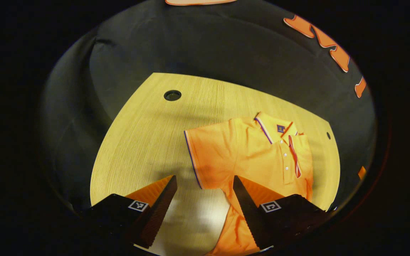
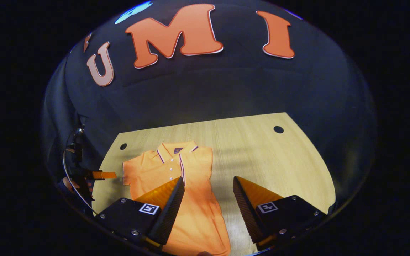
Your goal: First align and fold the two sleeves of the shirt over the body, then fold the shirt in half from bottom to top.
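An orange polo shirt (image 1: 251, 153) lies flat, collar away from me, on a light wooden table (image 1: 148, 142). One sleeve (image 1: 208, 156) is spread out to the side. The other sleeve, with a striped cuff (image 1: 295, 156), lies folded over the body beside the button placket. My left gripper (image 1: 205, 179) hovers open above the spread sleeve's lower edge and holds nothing. In the right gripper view the shirt (image 2: 194, 199) lies at lower left with its spread sleeve (image 2: 133, 174) on the far side. My right gripper (image 2: 208, 179) is open and empty over the shirt's folded straight edge.
Round cable holes (image 1: 172, 95) (image 2: 278, 129) sit near the table's far corners. The left gripper (image 2: 94, 175) and the hand holding it show at the table's left edge in the right gripper view. Bare tabletop (image 2: 272, 160) lies to the right of the shirt.
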Tool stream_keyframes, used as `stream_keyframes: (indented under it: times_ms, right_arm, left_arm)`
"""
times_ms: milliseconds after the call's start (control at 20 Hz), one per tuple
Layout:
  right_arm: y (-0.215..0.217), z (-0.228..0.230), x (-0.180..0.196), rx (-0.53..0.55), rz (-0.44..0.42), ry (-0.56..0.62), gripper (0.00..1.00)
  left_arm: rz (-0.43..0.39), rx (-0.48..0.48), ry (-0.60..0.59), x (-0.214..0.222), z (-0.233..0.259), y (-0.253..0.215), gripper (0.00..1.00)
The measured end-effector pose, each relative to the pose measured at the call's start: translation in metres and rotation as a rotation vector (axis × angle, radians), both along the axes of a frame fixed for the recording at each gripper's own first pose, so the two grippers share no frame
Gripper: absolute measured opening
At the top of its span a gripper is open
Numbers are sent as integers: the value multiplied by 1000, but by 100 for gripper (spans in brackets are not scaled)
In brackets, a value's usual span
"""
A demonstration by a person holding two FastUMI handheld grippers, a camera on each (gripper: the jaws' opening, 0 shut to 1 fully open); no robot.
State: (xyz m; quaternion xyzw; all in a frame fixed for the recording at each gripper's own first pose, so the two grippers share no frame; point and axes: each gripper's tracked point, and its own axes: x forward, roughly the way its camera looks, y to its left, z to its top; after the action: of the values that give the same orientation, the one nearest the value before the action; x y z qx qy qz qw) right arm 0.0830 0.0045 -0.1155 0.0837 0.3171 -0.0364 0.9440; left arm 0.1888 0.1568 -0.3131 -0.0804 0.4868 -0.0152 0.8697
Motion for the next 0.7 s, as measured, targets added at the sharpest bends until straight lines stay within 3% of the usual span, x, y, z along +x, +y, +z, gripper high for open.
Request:
stream_keyframes:
  times_ms: [400, 700]
  right_arm:
    - [-29, 30, -57, -99, -106, -56, 87]
    - [-38, 25, -100, -120, -146, -21, 87]
  left_arm:
    - [-40, 72, 146, 36, -43, -10, 98]
    - [-47, 93, 210, 51, -64, -9, 98]
